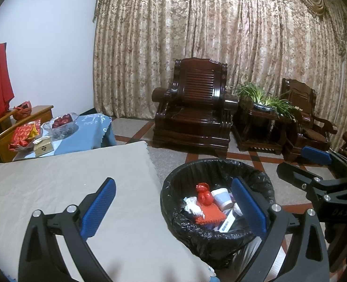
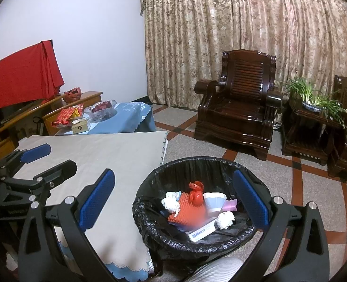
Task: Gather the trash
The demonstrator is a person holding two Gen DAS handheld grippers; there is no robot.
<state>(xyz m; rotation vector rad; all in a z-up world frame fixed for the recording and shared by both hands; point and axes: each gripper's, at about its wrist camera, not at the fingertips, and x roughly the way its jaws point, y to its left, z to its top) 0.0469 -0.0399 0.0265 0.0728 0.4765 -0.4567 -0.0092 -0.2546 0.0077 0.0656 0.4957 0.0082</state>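
At the far left a red cloth (image 2: pixel 21 80) hangs over wooden furniture, and in front of it a low table with a blue cover (image 2: pixel 129 116) carries a glass bowl of red fruit (image 2: pixel 102 109), red packets (image 2: pixel 67 115) and a small cream box (image 2: pixel 79 126). Nearer the cameras, a table under a beige cloth (image 2: pixel 107 162) fills the left half of both views; its surface is bare. The left gripper (image 1: pixel 173 209) hangs over the edge of this table with its blue-padded jaws spread wide and nothing between them. Just right of the table, on the tiled floor, stands the trash bin (image 2: pixel 197 164), lined with a black bag. Inside lie a crumpled white tissue (image 2: pixel 171 203), a red netted wrapper (image 2: pixel 187 212), a knotted red bag (image 2: pixel 195 192), a paper cup (image 2: pixel 214 202), another paper ball (image 2: pixel 225 219) and a white box with blue print (image 2: pixel 200 232). The right gripper (image 2: pixel 173 205) hovers above the bin, jaws likewise wide apart and empty. Farther right, against the patterned curtain (image 2: pixel 244 35), stands a dark wooden armchair (image 2: pixel 239 108), then a side table with a potted plant (image 2: pixel 312 101).
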